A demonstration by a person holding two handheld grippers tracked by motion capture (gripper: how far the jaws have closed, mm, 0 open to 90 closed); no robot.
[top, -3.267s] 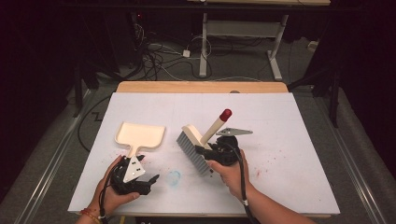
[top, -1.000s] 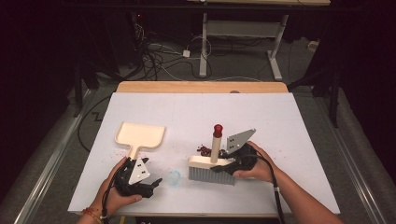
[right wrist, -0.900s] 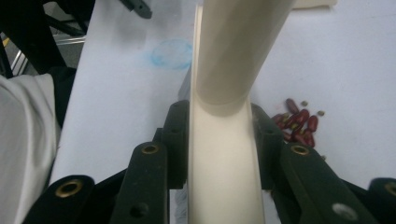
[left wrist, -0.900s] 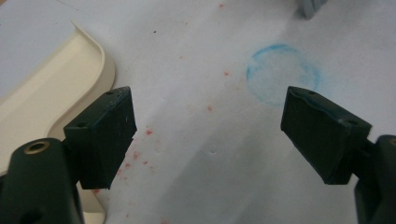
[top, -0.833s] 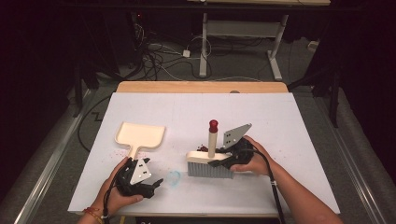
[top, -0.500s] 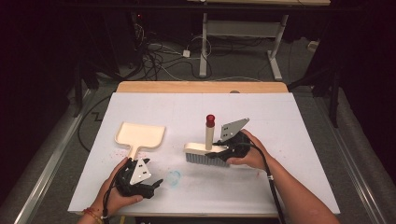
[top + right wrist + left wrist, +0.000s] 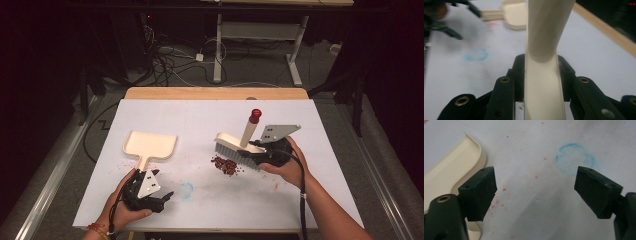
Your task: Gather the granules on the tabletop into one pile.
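Surroundings: dark room, cables and metal legs on the floor beyond a white-covered desk (image 7: 200, 120) with a wooden far edge.
Work in hand: sweeping a small pile of dark red crumbs (image 7: 226, 165) toward a dustpan.
Right claw (image 7: 257, 156): pressed tight on the cream brush (image 7: 239, 146), pinching its handle near the base; the red-capped handle end points to about 12 o'clock. In the right gripper view the handle (image 7: 544, 50) runs straight up between the jaws.
Left claw (image 7: 167, 196): spread wide and holding nothing, low on the desk at about 7 o'clock.
Dustpan (image 7: 150, 146): lying flat at about 9 o'clock from the pile, well apart from it, its handle toward the left claw.
Done, by my judgement: crumbs gathered into one heap just beside the bristles.
Left to do: grasp the dustpan, bring it to the heap, sweep the crumbs in.
In the way: nothing between heap and dustpan; a blue ring mark (image 7: 574, 158) and faint red specks stain the cover.
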